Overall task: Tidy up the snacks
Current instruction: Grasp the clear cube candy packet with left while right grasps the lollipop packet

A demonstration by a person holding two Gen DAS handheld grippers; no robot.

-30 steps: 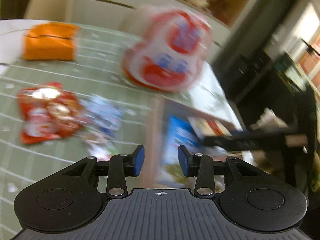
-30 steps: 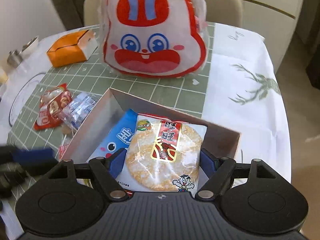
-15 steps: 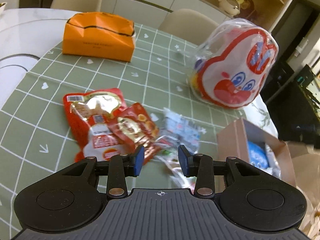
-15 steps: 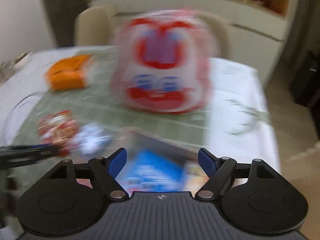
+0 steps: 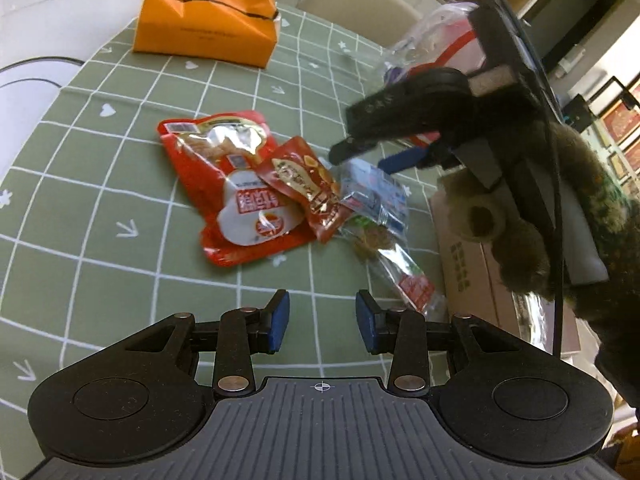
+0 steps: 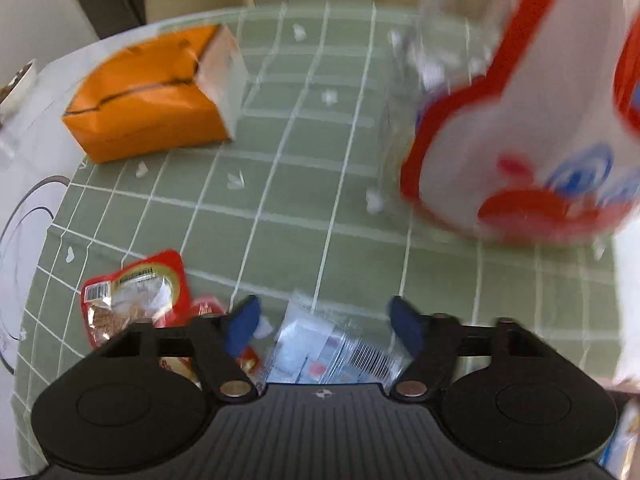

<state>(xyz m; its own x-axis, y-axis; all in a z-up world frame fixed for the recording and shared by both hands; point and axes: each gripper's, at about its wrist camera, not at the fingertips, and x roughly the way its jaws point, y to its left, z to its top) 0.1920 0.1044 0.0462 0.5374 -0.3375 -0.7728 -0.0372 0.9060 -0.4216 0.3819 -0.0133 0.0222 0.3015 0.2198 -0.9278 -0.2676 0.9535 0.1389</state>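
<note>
Loose snack packs lie on the green checked cloth: a large red pack (image 5: 236,200) (image 6: 136,292), a small red pack (image 5: 308,184), a clear blue-and-white pack (image 5: 376,196) (image 6: 332,348) and a clear pack with a red label (image 5: 396,268). My left gripper (image 5: 322,320) hovers open just in front of them, with nothing between its fingers. My right gripper (image 6: 324,316) (image 5: 368,156) hangs over the blue-and-white pack. Its jaws are closing with the pack below and between them, and the pads stand clear of it. The cardboard box (image 5: 464,252) stands to the right.
An orange box (image 5: 204,20) (image 6: 152,96) sits at the back left. A big rabbit-face bag (image 6: 540,120) (image 5: 436,32) stands at the back right. A furry sleeve (image 5: 520,240) holds the right gripper over the cardboard box. White tablecloth borders the green cloth on the left.
My right gripper swung left from over the cardboard box to above the loose packs, and its jaws narrowed. The left gripper moved in lower and closer to the packs, still open.
</note>
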